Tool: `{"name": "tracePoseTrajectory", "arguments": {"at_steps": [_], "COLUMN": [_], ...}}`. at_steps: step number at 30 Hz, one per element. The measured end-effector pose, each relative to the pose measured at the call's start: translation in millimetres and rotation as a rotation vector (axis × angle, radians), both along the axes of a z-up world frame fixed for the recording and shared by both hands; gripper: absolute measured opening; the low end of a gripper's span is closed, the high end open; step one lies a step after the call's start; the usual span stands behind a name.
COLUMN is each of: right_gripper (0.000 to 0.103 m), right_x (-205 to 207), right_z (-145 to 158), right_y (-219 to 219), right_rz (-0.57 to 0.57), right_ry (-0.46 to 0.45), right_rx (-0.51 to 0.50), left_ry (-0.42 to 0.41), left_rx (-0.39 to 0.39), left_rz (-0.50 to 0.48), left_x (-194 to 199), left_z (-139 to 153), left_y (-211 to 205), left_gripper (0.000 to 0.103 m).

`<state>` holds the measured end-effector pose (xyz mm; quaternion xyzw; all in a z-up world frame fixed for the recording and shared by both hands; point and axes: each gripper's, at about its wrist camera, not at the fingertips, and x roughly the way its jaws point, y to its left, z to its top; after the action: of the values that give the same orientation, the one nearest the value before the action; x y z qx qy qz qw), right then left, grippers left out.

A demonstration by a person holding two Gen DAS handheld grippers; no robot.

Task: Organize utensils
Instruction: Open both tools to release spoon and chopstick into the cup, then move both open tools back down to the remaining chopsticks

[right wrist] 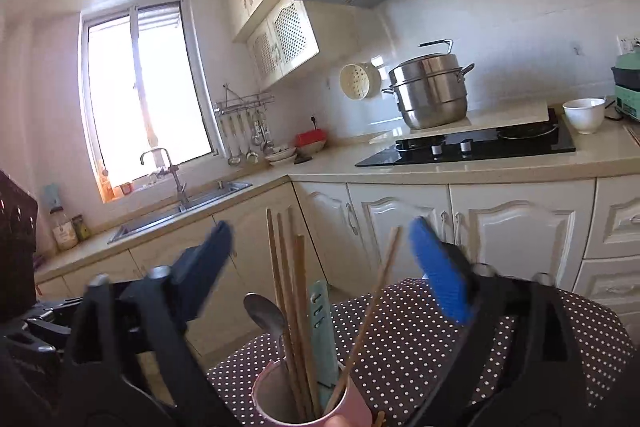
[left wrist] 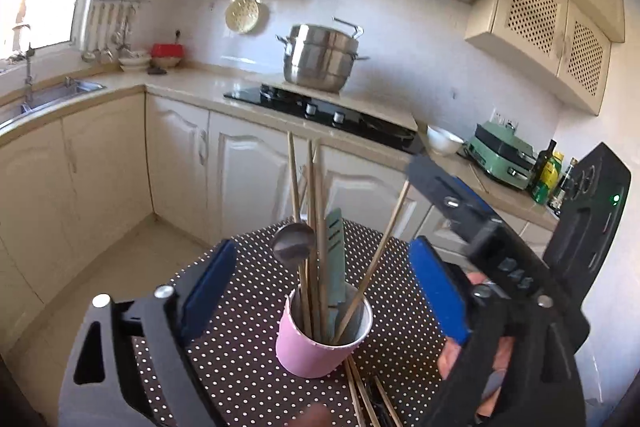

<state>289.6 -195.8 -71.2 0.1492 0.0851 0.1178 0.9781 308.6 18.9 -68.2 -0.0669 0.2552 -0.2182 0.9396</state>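
Left wrist view, pink cup (left wrist: 320,347) upright on polka-dot table (left wrist: 248,367) w/ chopsticks (left wrist: 314,227), spoon (left wrist: 293,241), left gripper (left wrist: 322,287) jaws wide apart, empty, right gripper (right wrist: 320,267) also spread, nothing held.

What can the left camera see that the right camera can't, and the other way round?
Only the left view shows loose chopsticks lying on the dotted table beside the pink cup, plus oil bottles. Only the right view shows the window. Both show the cup holding chopsticks, a spoon, and the steel pot.
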Motion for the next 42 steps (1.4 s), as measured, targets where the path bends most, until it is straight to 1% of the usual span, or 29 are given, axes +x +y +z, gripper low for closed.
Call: {"name": "tracePoseTrajectory", "arguments": {"at_steps": [3, 9, 11, 14, 19, 22, 28, 35, 40, 42], "right_gripper": [0.097, 0.097, 0.097, 0.097, 0.097, 0.097, 0.097, 0.097, 0.097, 0.097], "right_x": [-11, -35, -45, -62, -83, -96, -106, -115, -119, -121], "right_z": [5, 9, 10, 9, 4, -5, -29, -61, -88, -98], "right_y": [-9, -26, -30, -37, -45, -50, -56, -57, -48, -44], "right_rz": [-0.021, -0.052, -0.063, -0.071, -0.076, -0.065, -0.049, -0.034, 0.001, 0.009], "right_ry": [0.009, 0.037, 0.051, 0.075, 0.150, 0.205, 0.331, 0.475, 0.571, 0.615], "right_rx": [0.006, 0.013, 0.008, 0.008, -0.024, -0.035, -0.057, -0.055, -0.065, -0.073], "left_ry": [-0.032, -0.071, -0.089, -0.098, -0.115, -0.115, -0.094, -0.039, 0.001, 0.017], "left_rx": [0.017, 0.063, 0.099, 0.120, 0.124, 0.129, 0.143, 0.161, 0.189, 0.190], "left_rz": [0.038, 0.113, 0.144, 0.156, 0.169, 0.168, 0.170, 0.173, 0.172, 0.167], "left_x": [-15, -38, -48, -64, -88, -100, -116, -123, -123, -123], "left_z": [4, 10, 12, 14, 18, 16, 2, -24, -45, -52], "left_y": [-1, -2, -5, -8, -10, -13, -15, -14, -13, -12], "left_gripper": [0.097, 0.098, 0.098, 0.098, 0.098, 0.098, 0.098, 0.098, 0.098, 0.098]}}
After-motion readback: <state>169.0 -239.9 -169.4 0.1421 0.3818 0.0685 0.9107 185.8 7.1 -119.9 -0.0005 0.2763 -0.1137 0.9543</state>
